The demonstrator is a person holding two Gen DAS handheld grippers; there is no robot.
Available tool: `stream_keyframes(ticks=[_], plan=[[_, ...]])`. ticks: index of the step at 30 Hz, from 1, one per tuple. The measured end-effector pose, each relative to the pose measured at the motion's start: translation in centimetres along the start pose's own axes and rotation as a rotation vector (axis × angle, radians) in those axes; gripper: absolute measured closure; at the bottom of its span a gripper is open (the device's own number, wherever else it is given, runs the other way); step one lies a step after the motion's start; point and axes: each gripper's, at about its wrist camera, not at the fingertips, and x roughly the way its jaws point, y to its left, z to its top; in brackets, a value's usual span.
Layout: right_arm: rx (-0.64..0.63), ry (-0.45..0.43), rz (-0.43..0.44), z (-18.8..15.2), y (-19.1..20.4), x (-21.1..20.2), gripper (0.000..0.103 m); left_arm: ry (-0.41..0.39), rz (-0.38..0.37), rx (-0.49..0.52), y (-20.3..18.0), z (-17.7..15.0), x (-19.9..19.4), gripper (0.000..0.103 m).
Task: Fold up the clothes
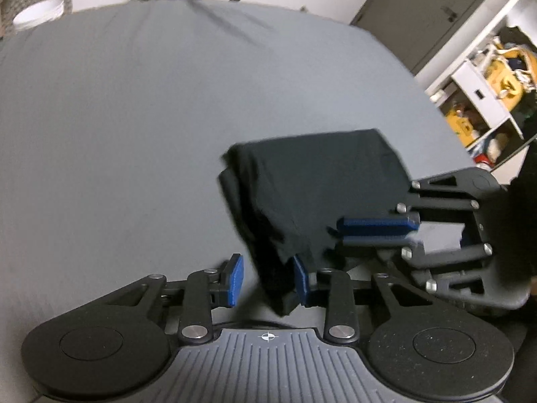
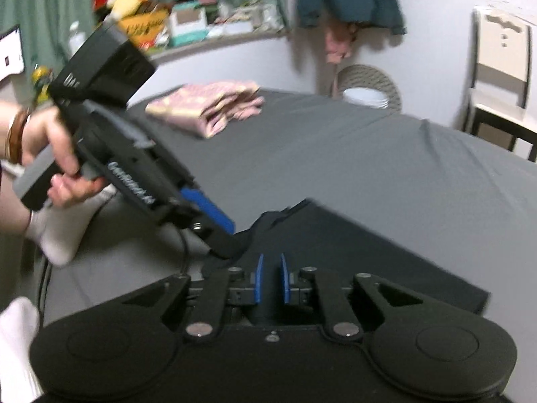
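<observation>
A folded black garment lies on the grey bed sheet. My left gripper is open, with the garment's near corner hanging between its blue pads. My right gripper comes in from the right and is shut on the garment's near edge. In the right wrist view the garment spreads out in front of my right gripper, whose blue pads stand close together with dark cloth between them. The left gripper shows there, held by a hand, its tip at the garment's corner.
A folded pink garment lies at the far side of the bed. A round woven basket and a chair stand beyond the bed. Shelves with clutter stand at the right. A dark cabinet is behind.
</observation>
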Motion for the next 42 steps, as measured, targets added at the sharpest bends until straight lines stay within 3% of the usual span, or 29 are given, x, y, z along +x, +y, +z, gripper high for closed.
stream_keyframes(ticks=[4,8,10,11,13,15,20,22,29,42], plan=[[-0.037,0.039,0.009,-0.3,1.4,1.6,0.091,0.002,-0.005,-0.009,0.0,-0.2,0.4,0.070],[-0.049,0.044,-0.005,-0.7,1.7,1.8,0.091,-0.028,-0.058,-0.049,0.3,0.0,-0.5,0.069],[-0.091,0.029,-0.027,-0.8,2.2,1.1,0.089,-0.055,-0.045,-0.090,0.6,0.3,-1.2,0.060],[-0.135,0.012,-0.050,-0.9,2.7,0.7,0.086,-0.068,-0.042,-0.115,0.8,0.4,-1.5,0.054],[-0.231,-0.018,-0.099,-1.0,3.9,-0.1,0.062,-0.095,-0.050,-0.157,1.3,0.6,-2.0,0.031],[-0.398,-0.027,-0.164,-1.6,6.1,-0.2,0.051,-0.112,-0.066,-0.176,1.4,0.7,-2.2,0.029],[-0.853,0.039,-0.378,-4.6,11.9,1.9,0.051,-0.083,-0.096,-0.193,0.9,0.9,-1.5,0.029],[-0.943,0.066,-0.429,-5.2,13.0,2.9,0.051,-0.066,-0.104,-0.202,0.9,1.0,-1.3,0.028],[-0.961,0.152,-0.433,-4.7,13.6,4.6,0.051,-0.050,-0.113,-0.283,1.6,0.3,-0.6,0.028],[-0.999,0.143,-0.596,-5.4,15.8,7.7,0.056,-0.039,-0.188,-0.438,2.7,-0.6,0.3,0.028]])
